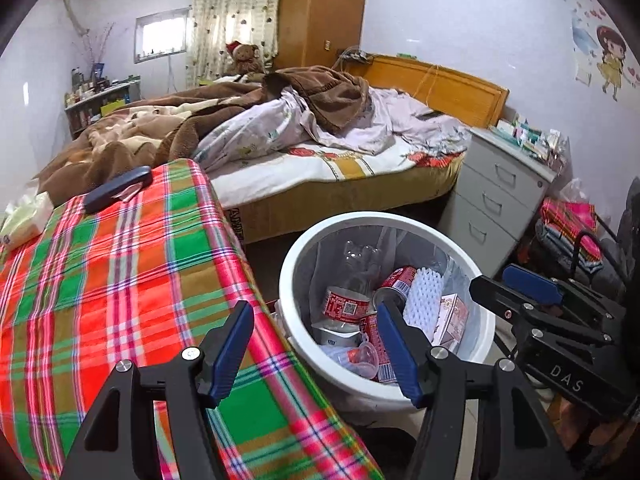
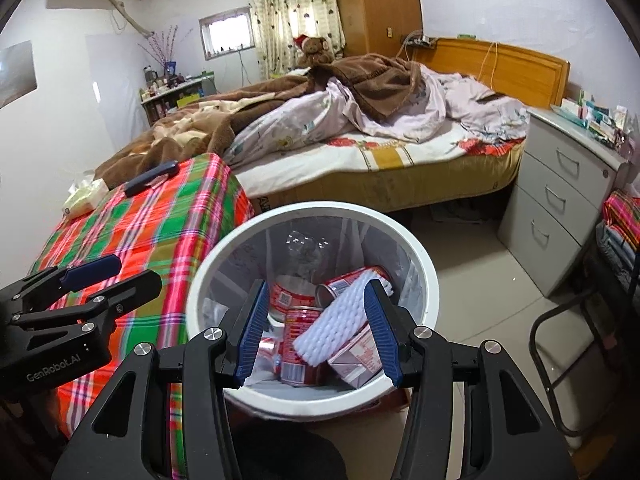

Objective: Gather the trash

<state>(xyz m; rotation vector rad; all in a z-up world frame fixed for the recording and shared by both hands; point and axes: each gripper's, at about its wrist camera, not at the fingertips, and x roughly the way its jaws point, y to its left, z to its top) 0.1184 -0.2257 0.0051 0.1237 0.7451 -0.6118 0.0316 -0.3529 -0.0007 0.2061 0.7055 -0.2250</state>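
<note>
I have both grippers empty above the trash. My right gripper (image 2: 316, 330) hangs directly over the white bin (image 2: 424, 268), its blue pads parted to a middling gap with nothing between them; looking down past them I see the white brush (image 2: 340, 320) lying on top of the red cans (image 2: 302, 344) and a carton (image 2: 360, 360), with a clear bottle (image 2: 296, 284) beyond. I judge that pile sits as it does because each piece was let fall from about here.

My left gripper (image 1: 316, 350) is likewise parted and bare, straddling the gap where the plaid-covered surface (image 1: 120, 280) meets the bin (image 1: 292, 264) just to its right (the bin stands tight against the cloth edge, which keeps the carry short).

Ahead and left of that gripper, far across the surface, lie a dark flat case (image 1: 116, 190) and a tissue pack (image 1: 24, 220), both untouched. Whether either counts as trash I cannot tell. If so, my left gripper is the nearer one for the reach.
</note>
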